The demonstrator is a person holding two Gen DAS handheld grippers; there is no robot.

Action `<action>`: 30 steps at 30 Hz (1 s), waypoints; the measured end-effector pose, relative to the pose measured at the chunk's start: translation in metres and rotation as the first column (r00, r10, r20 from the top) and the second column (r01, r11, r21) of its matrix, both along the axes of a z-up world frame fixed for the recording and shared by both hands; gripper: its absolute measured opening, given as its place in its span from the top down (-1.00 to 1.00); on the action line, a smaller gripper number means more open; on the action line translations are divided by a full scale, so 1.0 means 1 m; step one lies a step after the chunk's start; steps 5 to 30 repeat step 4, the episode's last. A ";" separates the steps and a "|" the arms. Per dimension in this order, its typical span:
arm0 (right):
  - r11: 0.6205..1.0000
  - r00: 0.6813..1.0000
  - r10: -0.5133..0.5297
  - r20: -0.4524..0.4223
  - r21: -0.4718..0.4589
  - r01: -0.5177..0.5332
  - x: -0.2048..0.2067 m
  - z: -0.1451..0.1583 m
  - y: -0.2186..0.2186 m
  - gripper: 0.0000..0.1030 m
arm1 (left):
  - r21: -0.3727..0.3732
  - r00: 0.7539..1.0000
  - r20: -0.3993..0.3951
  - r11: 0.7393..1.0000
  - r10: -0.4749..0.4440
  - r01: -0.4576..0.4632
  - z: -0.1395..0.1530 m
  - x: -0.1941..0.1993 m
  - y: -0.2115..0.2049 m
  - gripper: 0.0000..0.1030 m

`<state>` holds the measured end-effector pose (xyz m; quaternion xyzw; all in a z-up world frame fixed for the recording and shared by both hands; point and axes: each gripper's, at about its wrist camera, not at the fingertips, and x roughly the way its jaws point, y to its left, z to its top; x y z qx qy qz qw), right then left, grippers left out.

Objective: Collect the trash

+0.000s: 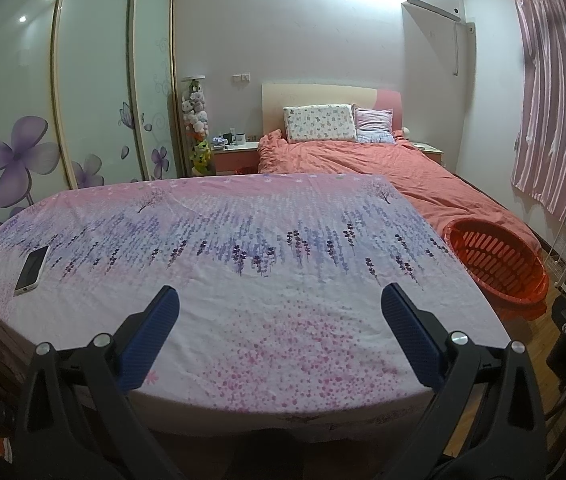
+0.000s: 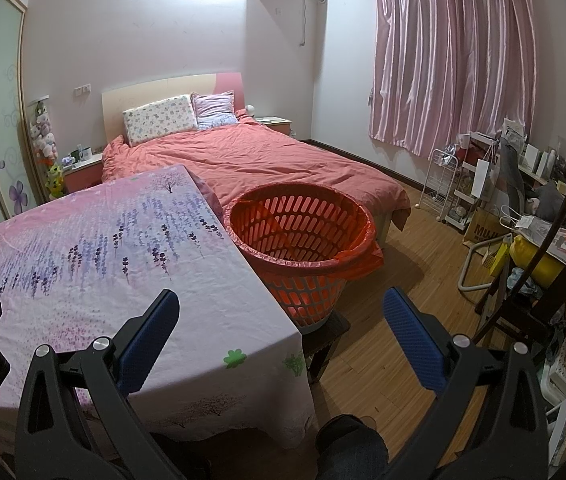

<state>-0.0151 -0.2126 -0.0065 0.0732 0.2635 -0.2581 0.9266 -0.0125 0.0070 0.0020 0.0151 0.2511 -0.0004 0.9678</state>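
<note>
A red slatted plastic basket (image 2: 299, 236) lined with a red bag stands on a low stool at the table's right side; it also shows in the left wrist view (image 1: 497, 264). My left gripper (image 1: 281, 300) is open and empty above the near edge of the table with the pink and purple floral cloth (image 1: 243, 248). My right gripper (image 2: 281, 304) is open and empty over the table's right front corner (image 2: 243, 340), short of the basket. No loose trash shows on the cloth.
A smartphone (image 1: 31, 270) lies on the table's left part. A bed with an orange cover (image 2: 251, 160) stands behind. A wardrobe (image 1: 43, 120) is at the left. A dark chair (image 2: 543, 248), white racks and clutter fill the right. Wooden floor (image 2: 403, 288) lies between.
</note>
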 end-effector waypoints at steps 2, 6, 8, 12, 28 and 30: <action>1.000 1.000 0.000 0.000 0.000 0.000 0.000 0.000 0.000 -0.96 | -0.002 1.000 0.001 1.000 -0.002 0.002 0.000 0.000 0.001 -0.92; 1.000 1.000 0.001 -0.001 0.000 -0.001 -0.001 -0.001 0.000 -0.96 | -0.002 1.000 0.001 1.000 -0.003 0.003 0.001 0.000 0.001 -0.92; 1.000 1.000 0.001 -0.001 0.000 -0.001 -0.001 -0.001 0.000 -0.96 | -0.002 1.000 0.001 1.000 -0.003 0.003 0.001 0.000 0.001 -0.92; 1.000 1.000 0.001 -0.001 0.000 -0.001 -0.001 -0.001 0.000 -0.96 | -0.002 1.000 0.001 1.000 -0.003 0.003 0.001 0.000 0.001 -0.92; 1.000 1.000 0.001 -0.001 0.000 -0.001 -0.001 -0.001 0.000 -0.96 | -0.002 1.000 0.001 1.000 -0.003 0.003 0.001 0.000 0.001 -0.92; 1.000 1.000 0.001 -0.001 0.000 -0.001 -0.001 -0.001 0.000 -0.96 | -0.002 1.000 0.001 1.000 -0.003 0.003 0.001 0.000 0.001 -0.92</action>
